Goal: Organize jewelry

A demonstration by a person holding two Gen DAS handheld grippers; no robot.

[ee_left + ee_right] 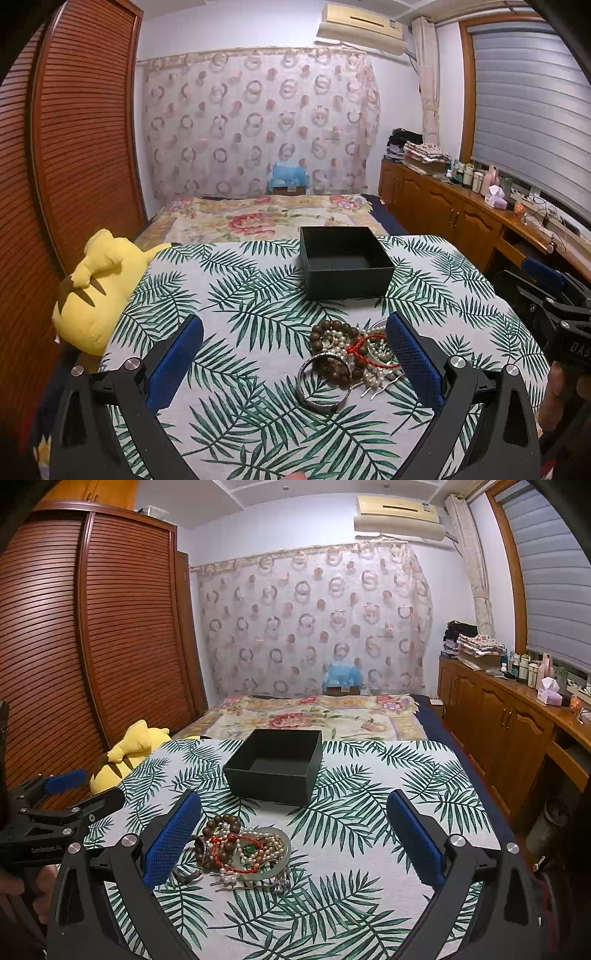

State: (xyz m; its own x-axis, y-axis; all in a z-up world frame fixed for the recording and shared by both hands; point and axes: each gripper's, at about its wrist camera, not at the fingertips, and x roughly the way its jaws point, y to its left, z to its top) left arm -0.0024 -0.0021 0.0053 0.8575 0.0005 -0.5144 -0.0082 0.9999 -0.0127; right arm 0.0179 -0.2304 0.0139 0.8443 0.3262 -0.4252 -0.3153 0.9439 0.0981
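blue padded fingers are spread wide on both tools and nothing is held; the left gripper is hung over the leaf-print cloth with the jewelry pile sat near its right finger; the right gripper is kept beside it, with the pile just by its left finger; a silver bangle is leaned on the heap's near edge; the black box is left open just beyond the pile; a yellow plush is tucked at the cloth's left edge.
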